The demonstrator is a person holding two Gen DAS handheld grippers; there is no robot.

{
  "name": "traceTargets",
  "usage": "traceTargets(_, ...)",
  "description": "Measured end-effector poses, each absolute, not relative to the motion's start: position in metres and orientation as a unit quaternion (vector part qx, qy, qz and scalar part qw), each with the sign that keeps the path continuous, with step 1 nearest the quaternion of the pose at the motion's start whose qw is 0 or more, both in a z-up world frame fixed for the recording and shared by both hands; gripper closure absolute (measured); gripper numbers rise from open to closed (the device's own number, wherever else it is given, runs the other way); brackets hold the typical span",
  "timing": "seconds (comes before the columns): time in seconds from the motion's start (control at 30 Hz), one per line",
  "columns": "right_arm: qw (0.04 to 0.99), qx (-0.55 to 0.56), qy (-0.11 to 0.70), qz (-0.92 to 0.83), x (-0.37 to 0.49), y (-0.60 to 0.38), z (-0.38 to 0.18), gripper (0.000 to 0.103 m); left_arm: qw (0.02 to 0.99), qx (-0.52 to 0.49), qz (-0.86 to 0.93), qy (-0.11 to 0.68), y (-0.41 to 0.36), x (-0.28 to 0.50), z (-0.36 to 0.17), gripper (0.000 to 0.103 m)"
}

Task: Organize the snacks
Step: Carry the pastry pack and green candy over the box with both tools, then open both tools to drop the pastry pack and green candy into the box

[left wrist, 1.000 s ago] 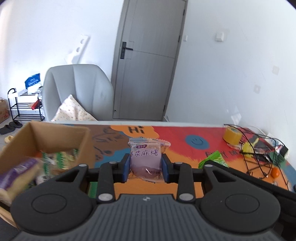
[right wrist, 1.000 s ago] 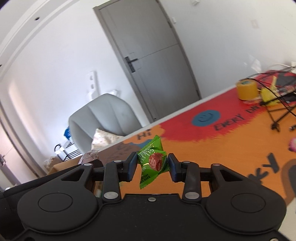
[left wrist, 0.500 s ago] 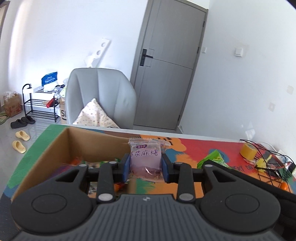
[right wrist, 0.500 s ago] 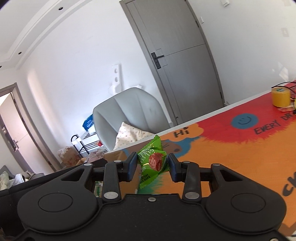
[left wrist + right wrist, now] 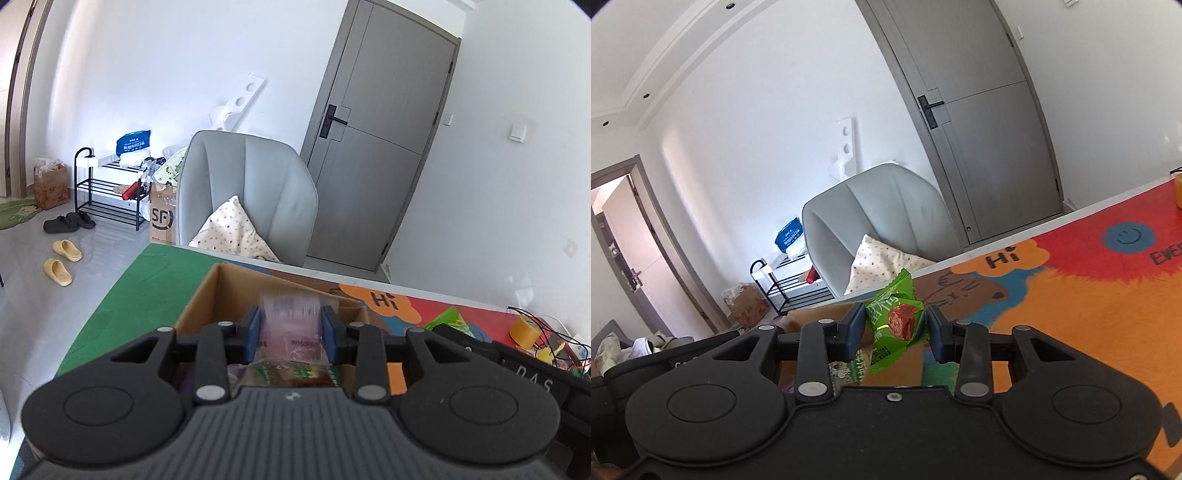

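A: Left gripper (image 5: 291,328)?
B: Pads clamp a purple snack packet (image 5: 291,325), held above the open cardboard box (image 5: 201,295).
A: Right gripper (image 5: 897,332)?
B: Narrowly parted, pinching a green snack packet (image 5: 897,325) near that box.

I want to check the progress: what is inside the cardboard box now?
Inside the cardboard box lies at least one green-printed snack packet. The left claw and its purple snack packet cover the rest.
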State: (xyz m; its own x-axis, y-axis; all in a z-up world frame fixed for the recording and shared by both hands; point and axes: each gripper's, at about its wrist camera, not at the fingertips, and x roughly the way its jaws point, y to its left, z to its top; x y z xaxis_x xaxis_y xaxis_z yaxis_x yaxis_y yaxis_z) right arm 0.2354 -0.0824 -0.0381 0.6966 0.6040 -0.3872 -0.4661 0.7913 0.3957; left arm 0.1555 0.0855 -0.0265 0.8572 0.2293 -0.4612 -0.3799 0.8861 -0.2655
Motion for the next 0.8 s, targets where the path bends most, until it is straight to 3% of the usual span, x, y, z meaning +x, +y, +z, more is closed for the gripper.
traceTargets(0.3, 0.906, 0.127, 0.263, 0.305, 0.233, -0.056, -0.041, 0.066, 0.946, -0.189, 0.155, 0.213, 0.103, 0.144, -0.028, 0.065)
traceTargets(0.53, 0.902, 0.119, 0.271, 0.315, 0.229, -0.038, -0.044, 0.065, 0.941, -0.201, 0.173, 0.212, 0.116, 0.129, -0.03, 0.041)
traceTargets(0.63, 0.9, 0.113, 0.271, 0.322, 0.228, -0.036, -0.042, 0.056, 0.939, -0.199, 0.187, 0.21, 0.119, 0.124, -0.029, 0.026)
traceTargets(0.7, 0.905, 0.113, 0.266, 0.313, 0.225, -0.039, -0.04, 0.042, 0.937, -0.198, 0.197, 0.212, 0.12, 0.121, -0.029, 0.021)
traceTargets(0.8, 0.909, 0.112, 0.264, 0.303, 0.22, -0.048, -0.039, 0.035, 0.935, -0.194, 0.205, 0.216, 0.119, 0.118, -0.029, 0.015)
